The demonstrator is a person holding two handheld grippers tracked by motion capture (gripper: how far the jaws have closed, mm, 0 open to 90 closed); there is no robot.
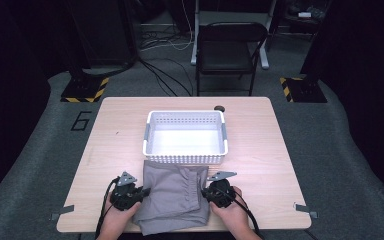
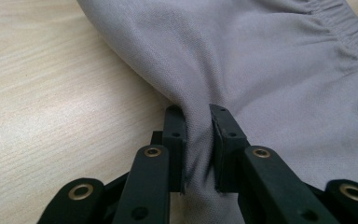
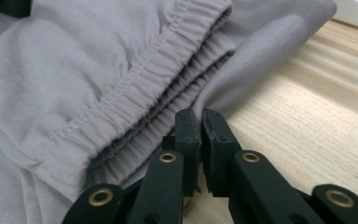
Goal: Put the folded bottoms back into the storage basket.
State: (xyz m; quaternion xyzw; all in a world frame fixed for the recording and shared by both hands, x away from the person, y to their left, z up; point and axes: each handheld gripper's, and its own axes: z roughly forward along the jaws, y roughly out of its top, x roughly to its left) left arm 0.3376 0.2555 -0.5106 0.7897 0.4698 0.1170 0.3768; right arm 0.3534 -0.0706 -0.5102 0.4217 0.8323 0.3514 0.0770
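A folded grey garment point(image 1: 172, 192) with an elastic waistband lies on the near part of the wooden table point(image 1: 260, 150), just in front of a white basket point(image 1: 185, 158). My left gripper point(image 1: 145, 191) is at the garment's left edge. In the left gripper view its jaws point(image 2: 198, 121) are shut on a raised fold of the grey cloth point(image 2: 261, 70). My right gripper point(image 1: 203, 192) sits at the garment's right edge. In the right gripper view it point(image 3: 201, 119) is pinched nearly together on the cloth's edge beside the gathered waistband point(image 3: 135, 88).
The white perforated basket stands mid-table with nothing in it. A small dark round object point(image 1: 219, 108) lies by the basket's far right corner. Beyond the table stand a black folding chair point(image 1: 230, 47) and stands with yellow-black striped bases point(image 1: 85, 90).
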